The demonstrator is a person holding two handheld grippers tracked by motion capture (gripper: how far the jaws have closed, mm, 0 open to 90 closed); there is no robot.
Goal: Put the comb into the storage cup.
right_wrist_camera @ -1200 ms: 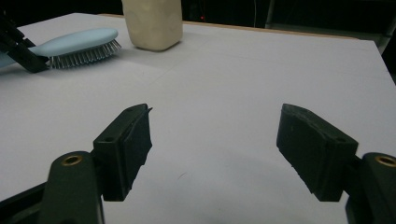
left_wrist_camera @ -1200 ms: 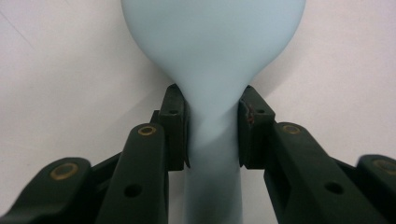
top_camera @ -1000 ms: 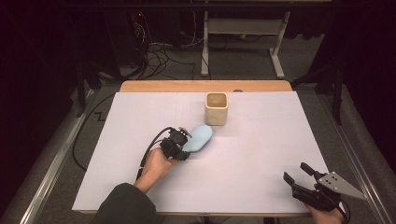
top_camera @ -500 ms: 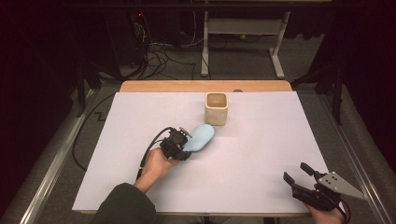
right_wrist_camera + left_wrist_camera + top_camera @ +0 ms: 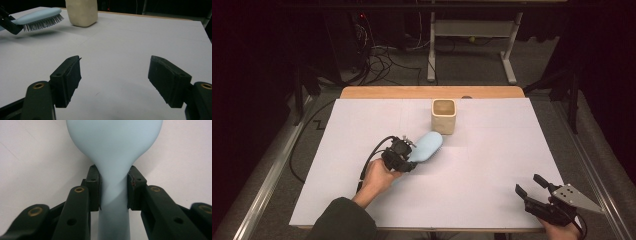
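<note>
the hairbrush (image 5: 427, 147) looks light and stiff, a smooth plastic body that could slip or twist if pinched on its broad back, so the narrow neck where handle meets head is the sensible place to take it. the left gripper (image 5: 398, 155) is clamped there: in the left gripper view its two black pads press on either side of the pale blue neck (image 5: 114, 185), with the rounded head swelling out beyond them. the bristles are fine and springy and would likely bend if pushed down hard on the table.

the brush is pale blue, oval-headed, with a matte back and a row of dark thin bristles (image 5: 43, 23) on its underside. it is held just clear of the white table (image 5: 492, 165), a shadow beneath it, with its tip close beside the cream square cup (image 5: 444, 116), on the side nearer the person.

the right gripper (image 5: 531, 186) rests well apart from the cup, at the near right corner of the table, its jaws wide apart with nothing between them.
</note>
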